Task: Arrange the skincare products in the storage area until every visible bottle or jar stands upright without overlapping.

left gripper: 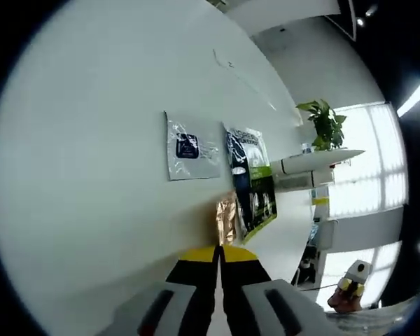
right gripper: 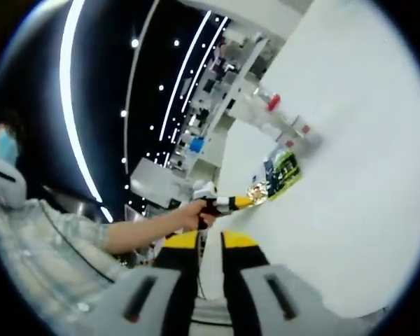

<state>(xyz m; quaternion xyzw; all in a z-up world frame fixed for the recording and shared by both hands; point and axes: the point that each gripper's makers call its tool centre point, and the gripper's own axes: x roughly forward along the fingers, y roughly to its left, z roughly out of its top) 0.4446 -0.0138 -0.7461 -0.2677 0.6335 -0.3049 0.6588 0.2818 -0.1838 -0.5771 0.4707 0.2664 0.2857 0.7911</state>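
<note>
While the white table (left gripper: 91,175) tilted across both views: notes follow;
Left gripper (left gripper: 218,253): yellow-tipped jaws closed on a crinkled gold foil sachet (left gripper: 227,221);
Dark green-and-black sachet (left gripper: 253,183): touching the gold one, just ahead;
Silver sachet (left gripper: 187,147): near, apart;
Right gripper (right gripper: 210,241): jaws nearly together, holding nothing; sachets well ahead.

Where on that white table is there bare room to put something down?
Most of the white table is bare, on the far side of the silver packet from the green packet. It is crowded where those two and a gold packet bunch by the left gripper, near the clear bottles.
</note>
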